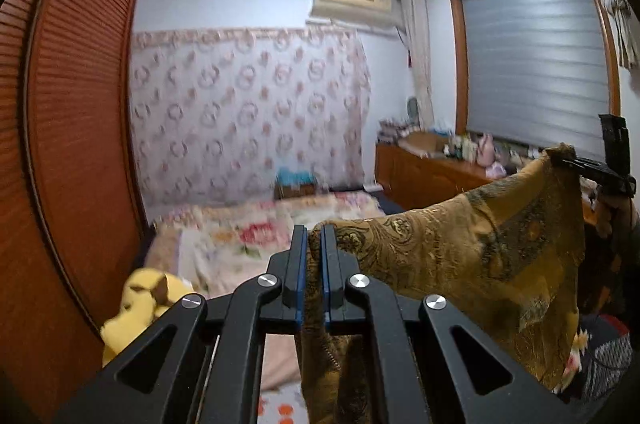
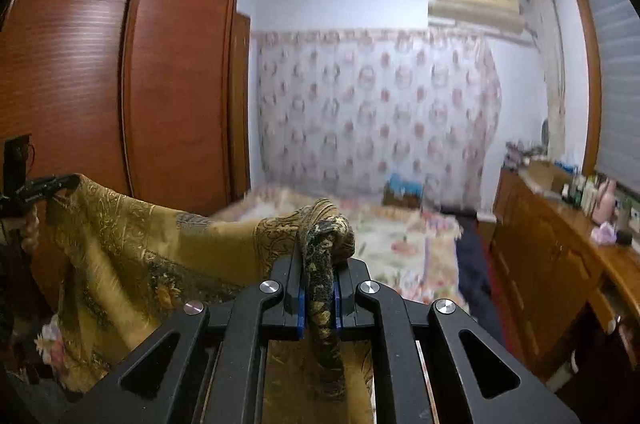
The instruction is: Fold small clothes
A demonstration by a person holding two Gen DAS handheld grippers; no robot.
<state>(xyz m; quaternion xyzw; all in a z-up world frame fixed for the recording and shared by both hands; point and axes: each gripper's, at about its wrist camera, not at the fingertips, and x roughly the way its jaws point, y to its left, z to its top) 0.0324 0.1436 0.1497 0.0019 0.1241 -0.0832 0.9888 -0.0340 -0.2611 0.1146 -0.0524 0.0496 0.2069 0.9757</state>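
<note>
A mustard-yellow cloth with a dark paisley pattern (image 1: 472, 248) hangs in the air, stretched between both grippers. My left gripper (image 1: 314, 236) is shut on one top corner of the cloth, whose fabric is bunched between the blue pads and trails down behind them. At the right edge of the left wrist view, my right gripper (image 1: 568, 160) pinches the other corner. In the right wrist view that gripper (image 2: 320, 252) is shut on a thick wad of the cloth (image 2: 132, 256). The left gripper (image 2: 60, 184) appears far left there, clamping its corner.
A bed with a floral cover (image 1: 248, 244) lies below and ahead. A louvred wooden wardrobe (image 1: 76, 128) stands on the left. A wooden dresser (image 2: 560, 256) with bottles runs along the right under a window. A yellow plush toy (image 1: 140, 304) lies beside the bed.
</note>
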